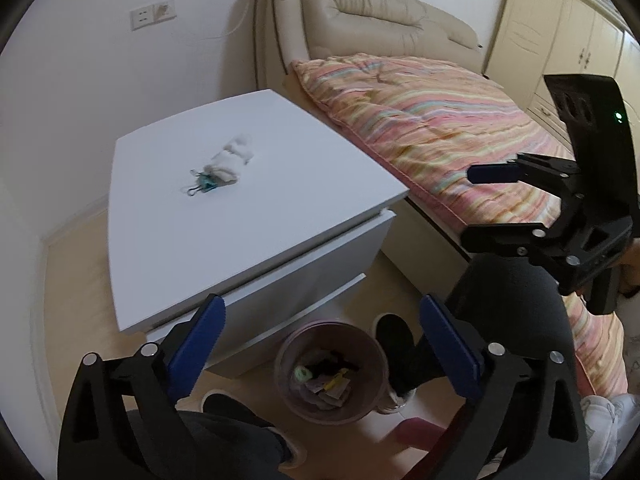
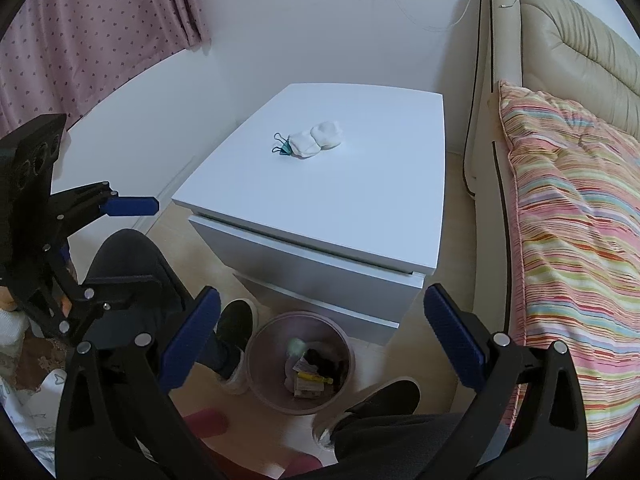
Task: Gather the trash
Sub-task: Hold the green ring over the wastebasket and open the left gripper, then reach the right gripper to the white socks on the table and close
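Both claws hang in the air above the floor in front of the white bench (image 2: 340,200), each with its blue-padded fingers spread wide and nothing between them. The left claw (image 1: 320,340) points forward and down, its fingers framing the bin (image 1: 332,372) on the floor below. In the right wrist view it shows again at the left edge, side-on, one blue finger reaching toward the bench's front corner. The right claw (image 2: 320,336) is level with it and tilted the same way, its open fingers likewise straddling the bin. From the left wrist view it stands to the right, over the edge of the bed (image 1: 440,128).

The trash on the bench top is a crumpled white tissue (image 2: 318,142) lying near the middle, with a small teal binder clip (image 2: 282,148) touching its left end. Both lie well apart from either claw.

The round bin stands on the floor just in front of the bench's drawers, between the person's dark shoes (image 2: 236,328), and already holds scraps of paper and wrappers. A striped quilt (image 2: 568,216) covers the bed beside the bench.
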